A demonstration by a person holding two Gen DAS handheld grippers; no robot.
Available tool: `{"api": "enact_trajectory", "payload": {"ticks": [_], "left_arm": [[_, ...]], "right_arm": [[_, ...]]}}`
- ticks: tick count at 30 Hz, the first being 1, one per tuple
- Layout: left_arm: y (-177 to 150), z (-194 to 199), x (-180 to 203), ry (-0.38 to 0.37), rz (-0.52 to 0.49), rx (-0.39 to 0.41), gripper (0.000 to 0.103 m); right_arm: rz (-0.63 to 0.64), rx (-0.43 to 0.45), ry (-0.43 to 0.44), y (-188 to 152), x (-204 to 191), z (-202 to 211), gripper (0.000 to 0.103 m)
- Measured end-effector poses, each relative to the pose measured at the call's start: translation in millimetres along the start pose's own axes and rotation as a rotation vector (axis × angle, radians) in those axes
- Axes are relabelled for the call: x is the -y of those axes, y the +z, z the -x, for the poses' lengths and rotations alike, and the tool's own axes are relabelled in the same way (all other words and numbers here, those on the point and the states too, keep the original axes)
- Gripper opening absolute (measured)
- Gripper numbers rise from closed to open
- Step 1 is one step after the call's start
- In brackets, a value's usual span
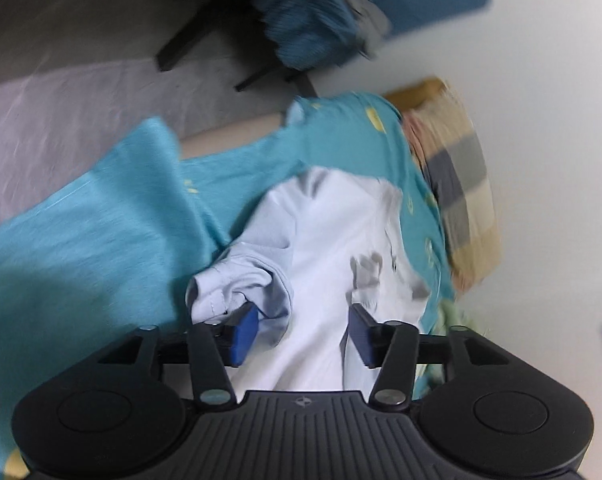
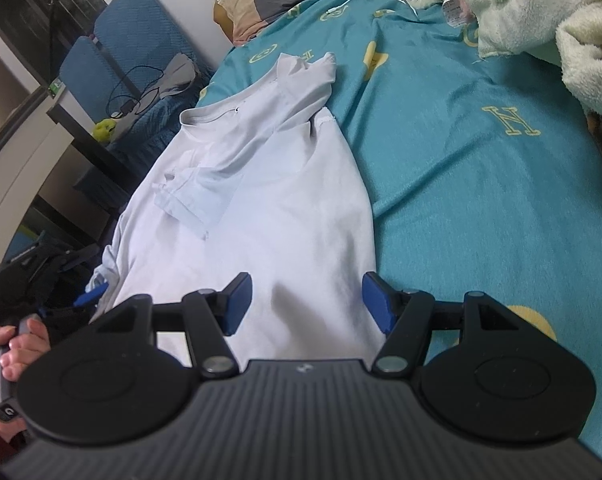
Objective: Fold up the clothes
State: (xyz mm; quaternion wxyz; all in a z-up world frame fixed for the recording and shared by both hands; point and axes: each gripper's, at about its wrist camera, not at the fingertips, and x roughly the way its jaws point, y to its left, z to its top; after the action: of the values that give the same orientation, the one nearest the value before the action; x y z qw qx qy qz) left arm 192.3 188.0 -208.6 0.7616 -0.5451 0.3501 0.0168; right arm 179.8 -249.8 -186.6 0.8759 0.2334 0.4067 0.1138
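Risk sits with the white T-shirt (image 2: pixel 261 208) along the bed's (image 2: pixel 481 184) left edge: both grippers, left (image 1: pixel 301 332) and right (image 2: pixel 307 304), stand apart gripping nothing, so its loosely folded sleeve (image 2: pixel 197 196) could slump open or slide off.

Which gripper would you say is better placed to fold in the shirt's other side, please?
Probably the right gripper: its open jaws hover over the white T-shirt near its unfolded edge on the teal sheet. The left gripper, open, sits by the folded sleeve.
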Motion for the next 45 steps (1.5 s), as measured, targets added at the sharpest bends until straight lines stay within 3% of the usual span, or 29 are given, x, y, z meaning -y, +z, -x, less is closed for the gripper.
{"api": "enact_trajectory", "payload": {"ticks": [4, 9, 12, 14, 16, 17, 19, 24, 28, 31, 33, 35, 36, 40, 45], "left_arm": [[8, 4, -10, -0.006, 0.090, 0.033, 0.059], [17, 2, -15, 0.004, 0.127, 0.080, 0.061], [25, -4, -18, 0.032, 0.122, 0.078, 0.055], [30, -8, -17, 0.054, 0.098, 0.077, 0.041], [34, -9, -14, 0.081, 0.056, 0.082, 0.015], [36, -10, -12, 0.094, 0.036, 0.085, 0.009], [37, -5, -1, 0.117, -0.049, 0.110, 0.007], [20, 8, 61, 0.187, -0.448, 0.159, 0.004], [-34, 4, 127, 0.185, -0.928, 0.180, 0.004], [-95, -12, 150, 0.106, -1.175, 0.099, 0.005], [-130, -28, 150, 0.080, -1.213, 0.034, 0.008], [-154, -43, 144, 0.068, -1.197, -0.032, 0.019], [-162, -46, 141, 0.069, -1.191, -0.054, 0.026], [-169, -27, 134, 0.082, -1.145, -0.092, 0.034], [-172, 56, 153, 0.128, -1.152, 0.018, 0.051]], "right_arm": [[-0.007, -0.007, -0.002, 0, 1, -2, 0.064], [-0.009, -0.010, -0.005, -1, 2, -3, 0.064], [-0.009, -0.008, -0.005, 0, 2, -3, 0.064], [-0.012, -0.009, -0.006, 0, 2, -4, 0.064], [-0.017, -0.008, -0.007, 0, 3, -4, 0.064], [-0.019, -0.007, -0.007, 1, 3, -4, 0.064], [-0.025, -0.004, -0.006, 2, 3, -3, 0.064], [-0.041, 0.009, 0.008, 4, 2, 1, 0.065], [-0.047, 0.023, 0.020, 4, 1, 5, 0.064], [-0.052, 0.038, 0.026, 5, 2, 10, 0.064], [-0.055, 0.050, 0.027, 6, 3, 12, 0.064], [-0.055, 0.058, 0.024, 7, 4, 12, 0.064], [-0.048, 0.064, 0.021, 7, 4, 12, 0.064], [-0.008, 0.076, 0.003, 7, 4, 11, 0.064], [0.071, 0.115, 0.048, 6, -8, 18, 0.064]]}}
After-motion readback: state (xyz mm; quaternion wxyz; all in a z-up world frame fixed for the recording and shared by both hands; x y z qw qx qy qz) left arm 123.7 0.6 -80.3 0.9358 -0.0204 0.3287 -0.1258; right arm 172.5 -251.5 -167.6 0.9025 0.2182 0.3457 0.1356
